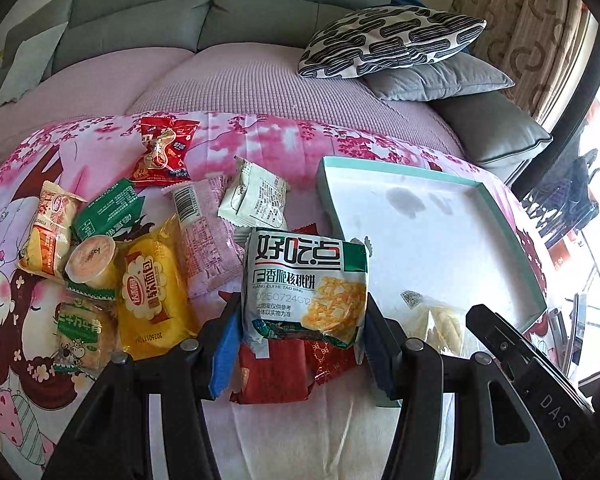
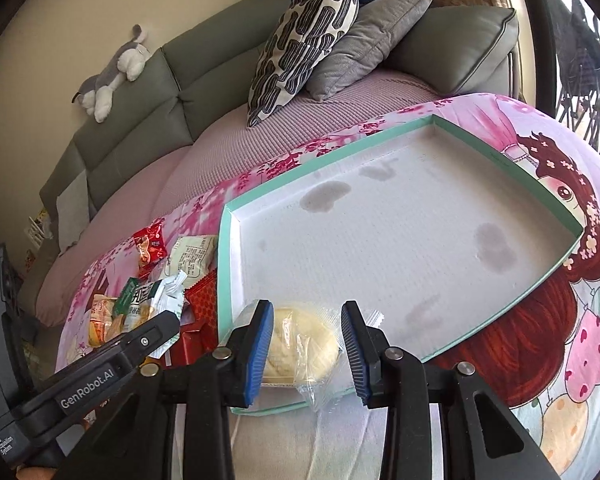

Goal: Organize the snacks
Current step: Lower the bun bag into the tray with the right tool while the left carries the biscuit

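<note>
Teal-rimmed tray lay on the floral cloth. Left gripper pinched a grey-white biscuit packet beside it; right gripper, spread, straddled a pale bun inside, untouched.

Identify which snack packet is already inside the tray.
The clear-wrapped pale yellow pastry alone lies inside the teal-rimmed tray, between the open right claw fingers; the rest lie outside it.

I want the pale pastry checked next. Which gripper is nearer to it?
Right. The right gripper straddles the pale pastry in the tray; the left gripper holds a walnut cookie packet beside the tray.
</note>
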Available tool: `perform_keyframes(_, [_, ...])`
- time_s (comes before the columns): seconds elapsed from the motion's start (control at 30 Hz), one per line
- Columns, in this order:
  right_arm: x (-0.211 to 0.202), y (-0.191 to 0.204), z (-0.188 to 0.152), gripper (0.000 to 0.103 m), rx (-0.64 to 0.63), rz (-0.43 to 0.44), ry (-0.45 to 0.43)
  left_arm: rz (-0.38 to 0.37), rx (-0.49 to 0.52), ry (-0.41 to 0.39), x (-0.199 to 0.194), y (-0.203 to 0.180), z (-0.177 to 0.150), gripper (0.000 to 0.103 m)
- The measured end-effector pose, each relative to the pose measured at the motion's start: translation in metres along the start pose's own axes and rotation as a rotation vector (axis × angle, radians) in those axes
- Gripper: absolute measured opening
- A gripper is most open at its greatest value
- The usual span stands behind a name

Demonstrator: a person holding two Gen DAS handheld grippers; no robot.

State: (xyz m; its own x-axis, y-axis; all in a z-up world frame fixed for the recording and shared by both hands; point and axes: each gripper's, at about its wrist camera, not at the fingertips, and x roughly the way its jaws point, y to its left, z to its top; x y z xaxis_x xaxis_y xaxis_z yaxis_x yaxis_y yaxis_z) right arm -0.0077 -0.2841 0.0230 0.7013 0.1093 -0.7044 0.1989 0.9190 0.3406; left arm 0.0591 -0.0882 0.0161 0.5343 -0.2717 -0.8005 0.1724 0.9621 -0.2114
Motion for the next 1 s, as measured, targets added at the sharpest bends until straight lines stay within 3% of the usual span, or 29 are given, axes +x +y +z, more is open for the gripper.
perform_keyframes(0.07, [0.000,0.003,-0.001,0.040,-0.017,-0.002,0.003,0.000,0.002,-0.002,0.000,0.000,0.002,0.057])
perform_keyframes(0.2, [0.007,0.014,-0.004,0.060,-0.077,-0.017,0.034,-0.009,0.017,-0.004,0.001,-0.005,0.006,0.057])
perform_keyframes(0.37, [0.017,0.022,-0.009,0.066,-0.160,-0.090,0.057,-0.013,0.023,0.011,0.008,-0.007,0.009,0.057])
perform_keyframes(0.57, [0.017,0.011,-0.003,0.069,-0.135,-0.132,0.047,-0.018,0.035,0.024,0.014,-0.010,0.012,0.057])
perform_keyframes(0.77, [0.021,-0.001,-0.002,0.071,-0.052,-0.072,0.087,-0.025,0.048,0.022,0.015,-0.015,0.013,0.058])
perform_keyframes(0.83, [0.023,0.000,-0.003,0.076,-0.055,-0.062,0.101,-0.022,0.042,0.026,0.016,-0.014,0.012,0.058])
perform_keyframes(1.0, [0.028,0.008,-0.006,0.076,-0.076,-0.033,0.114,-0.014,0.037,0.026,0.016,-0.012,0.011,0.058])
